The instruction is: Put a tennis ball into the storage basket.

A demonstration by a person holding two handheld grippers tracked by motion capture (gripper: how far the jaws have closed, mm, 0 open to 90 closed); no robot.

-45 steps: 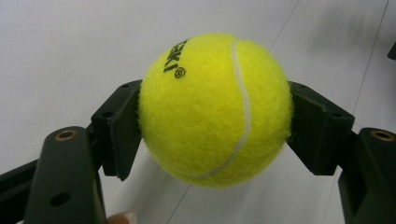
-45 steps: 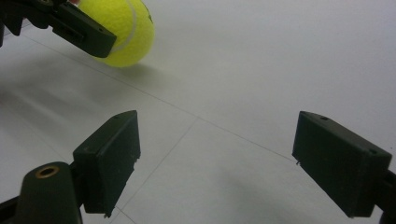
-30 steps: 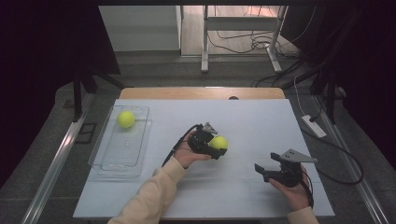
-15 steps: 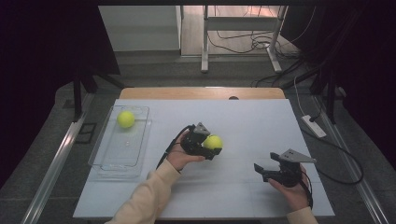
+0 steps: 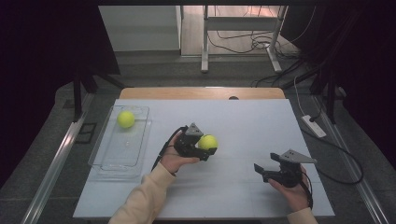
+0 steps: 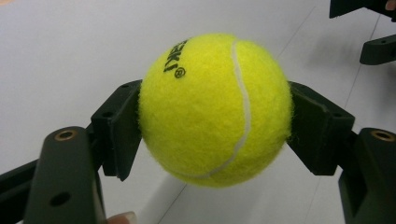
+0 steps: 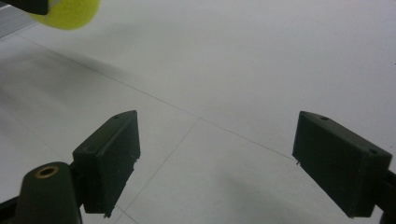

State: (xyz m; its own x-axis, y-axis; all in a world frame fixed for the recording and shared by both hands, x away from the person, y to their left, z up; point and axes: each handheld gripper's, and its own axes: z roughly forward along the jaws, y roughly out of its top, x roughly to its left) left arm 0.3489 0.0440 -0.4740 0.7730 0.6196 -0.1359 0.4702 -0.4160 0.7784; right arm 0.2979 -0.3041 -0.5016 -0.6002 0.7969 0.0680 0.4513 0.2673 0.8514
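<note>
On the white table [image 5: 243, 116], at nine o'clock, we see a clear plastic tray [image 5: 105, 161] with a tennis ball [image 5: 125, 119] at its far end. Near the centre, our left gripper [image 5: 205, 148] clamps a second tennis ball [image 5: 208, 142] between its pads, just above the tabletop. At four o'clock, our right gripper [image 5: 259, 171] has its jaws spread wide, with nothing between them.
</note>
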